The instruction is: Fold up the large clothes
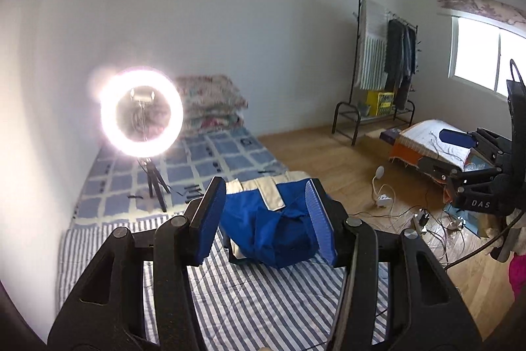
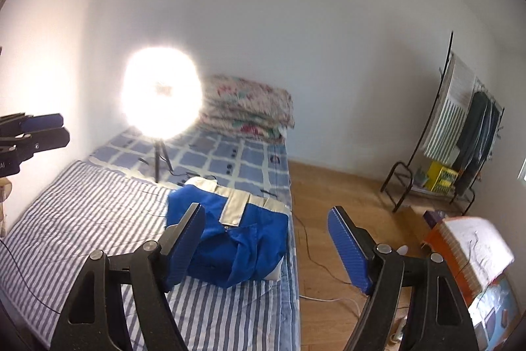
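The bed [image 2: 82,203] carries a grey-and-white striped sheet up front, and beyond the garment [image 2: 230,239] a blue checked cover. That garment, blue cloth with beige bands, sits bunched in a soft heap on the stripes at the bed's floor-side edge. Behind it a ring lamp [image 1: 142,109] on a thin black tripod blazes against the plain white wall, and past that lies a stack of floral quilts [image 2: 250,107]. Off the garment's right runs wooden floor [image 2: 342,199] strewn with cables, then a black metal rack [image 1: 381,68] of hanging clothes, perhaps a striped towel among them.

The left gripper [image 1: 263,219] shows ribbed blue pads, fingers parted about halfway, nothing between them. The right gripper [image 2: 266,242] stands wider open, equally empty, above the heap.
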Motion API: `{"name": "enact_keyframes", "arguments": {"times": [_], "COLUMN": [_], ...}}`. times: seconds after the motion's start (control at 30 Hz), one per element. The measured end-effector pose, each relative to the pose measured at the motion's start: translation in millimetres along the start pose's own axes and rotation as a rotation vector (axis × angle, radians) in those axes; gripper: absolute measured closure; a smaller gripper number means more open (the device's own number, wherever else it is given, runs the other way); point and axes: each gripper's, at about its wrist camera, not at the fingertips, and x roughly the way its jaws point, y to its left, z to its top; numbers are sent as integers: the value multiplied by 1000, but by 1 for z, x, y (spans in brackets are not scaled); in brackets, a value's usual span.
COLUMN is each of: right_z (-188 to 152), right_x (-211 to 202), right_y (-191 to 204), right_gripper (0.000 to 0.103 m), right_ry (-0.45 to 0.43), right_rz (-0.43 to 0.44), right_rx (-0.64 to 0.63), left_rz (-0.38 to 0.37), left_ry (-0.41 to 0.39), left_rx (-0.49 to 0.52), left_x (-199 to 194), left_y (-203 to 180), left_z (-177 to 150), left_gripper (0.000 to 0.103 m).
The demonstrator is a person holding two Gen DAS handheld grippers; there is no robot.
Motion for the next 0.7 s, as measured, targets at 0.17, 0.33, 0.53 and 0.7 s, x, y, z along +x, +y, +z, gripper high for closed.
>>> {"name": "enact_keyframes", "arguments": {"times": [0.17,0.33,0.53,0.7], "right_z": [2,-12,-43,-67], "right_x": [-73,-118,-139,-138], "right_y": [7,23,52,82], "right_gripper": [23,19,16,8], "right_ry": [-55,-55,-26,-40], "right_rz": [10,13,27,23], "right_rx": [26,48,60,60], "left_rz": [0,23,72,84], "left_ry": [-57,-79,-34,-2], "left_rx": [31,26,38,14], "left_x": [-71,-118,-144,-140], "left_y": [-17,-22,-20,-8], "left_z": [-1,-19,-60,-94], "left_gripper": [43,41,34,24]}}
